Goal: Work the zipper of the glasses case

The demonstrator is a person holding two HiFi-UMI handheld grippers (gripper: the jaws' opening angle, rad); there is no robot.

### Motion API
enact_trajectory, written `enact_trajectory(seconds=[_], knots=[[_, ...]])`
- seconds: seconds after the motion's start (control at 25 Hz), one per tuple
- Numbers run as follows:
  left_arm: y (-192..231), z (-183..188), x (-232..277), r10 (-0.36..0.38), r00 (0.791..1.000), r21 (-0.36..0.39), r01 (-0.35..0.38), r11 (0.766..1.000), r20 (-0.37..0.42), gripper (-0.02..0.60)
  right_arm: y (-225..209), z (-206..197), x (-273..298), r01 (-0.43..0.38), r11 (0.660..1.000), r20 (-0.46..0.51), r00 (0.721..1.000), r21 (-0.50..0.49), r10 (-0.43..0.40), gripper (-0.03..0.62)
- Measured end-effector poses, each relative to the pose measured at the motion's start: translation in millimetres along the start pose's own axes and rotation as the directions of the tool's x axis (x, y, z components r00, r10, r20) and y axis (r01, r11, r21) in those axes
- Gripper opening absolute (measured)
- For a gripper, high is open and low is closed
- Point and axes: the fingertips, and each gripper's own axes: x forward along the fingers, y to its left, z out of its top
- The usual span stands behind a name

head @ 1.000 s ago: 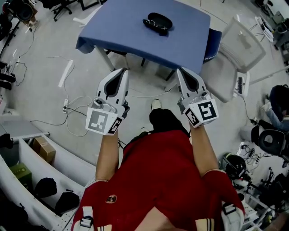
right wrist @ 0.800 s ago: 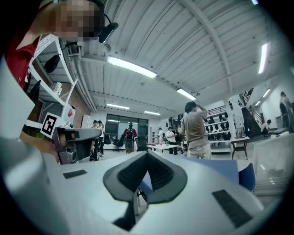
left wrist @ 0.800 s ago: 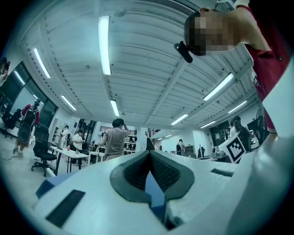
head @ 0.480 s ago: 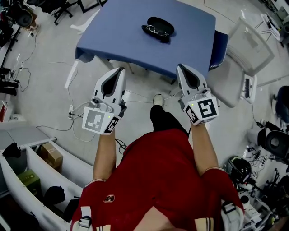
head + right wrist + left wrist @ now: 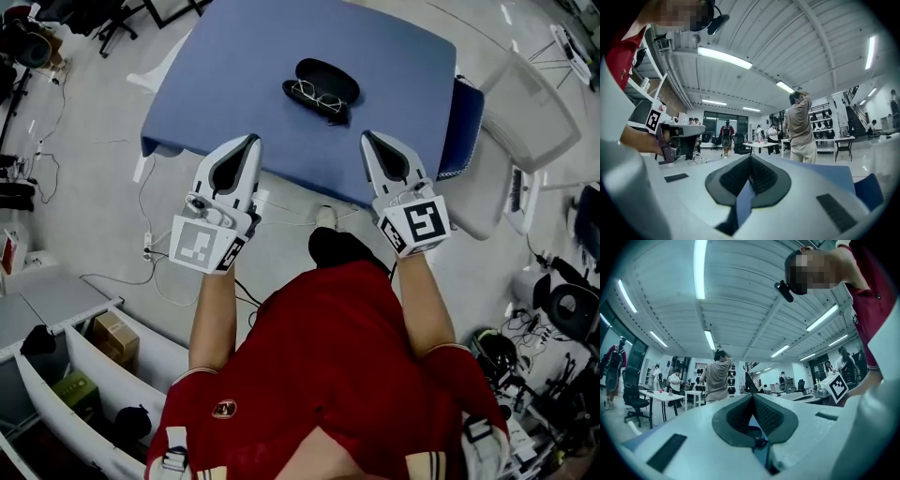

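**Head view**
- Glasses case (image 5: 330, 75): black, on the blue table (image 5: 234, 84), toward its far side and well apart from both of your grippers. It lies open. The glasses (image 5: 316, 94) rest at its near-left part, apparently in the lower shell, though that is too small to confirm.
- Left gripper (image 5: 249, 142) and right gripper (image 5: 367, 139): side by side at the table's near edge, tips pointing toward the case and touching nothing.
- White bins (image 5: 94, 370): on the floor, near left. They hold a cardboard box (image 5: 117, 336) and some dark bundles.
- Hazards, as judged:
  - The zipper pull cannot be made out from here, so you may pinch the case's edge or the glasses frame instead.
  - If one gripper does not brace the case, a tug on the zipper would likely drag it across the smooth table.
  - Zipping while the glasses sit proud of the shell could trap an arm or a lens.

**Left gripper view**
- Jaws pressed pad to pad, with nothing gripped. A sliver of blue table shows through the slit below them, along with a small dark shape you cannot identify. You would need to part the jaws before any pinch.

**Right gripper view**
- Jaws likewise closed together and empty, with blue table beyond. The case is not visible here.
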Motion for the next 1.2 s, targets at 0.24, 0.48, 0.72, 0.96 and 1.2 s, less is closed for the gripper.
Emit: enact_trajectory(seconds=[0.24, 0.48, 0.72, 0.96, 1.2], knots=[[32, -18, 54, 0.002, 1.0, 0.003, -0.002, 1.0, -0.024, 0.008, -22, -11, 45, -0.051, 0.998, -0.04, 0.998, -0.038, 0.05, -0.002], [48, -27, 99, -0.014, 0.997, 0.032, 0.016, 0.999, -0.07, 0.008, -49, -16, 68, -0.064, 0.998, -0.04, 0.997, -0.023, 0.063, -0.002], [56, -39, 123, -0.035, 0.993, 0.044, 0.04, 0.998, -0.108, 0.008, -65, -25, 82, -0.051, 0.999, -0.046, 0.998, 0.0, 0.051, -0.002], [61, -46, 137, -0.077, 0.987, 0.043, 0.084, 0.996, -0.138, 0.008, -70, -27, 84, -0.018, 1.0, -0.066, 0.998, 0.007, 0.019, -0.002], [67, -53, 156, -0.166, 0.975, 0.044, 0.174, 0.984, -0.15, 0.008, -77, -26, 90, 0.053, 0.999, -0.075, 0.996, 0.005, -0.053, -0.002]])
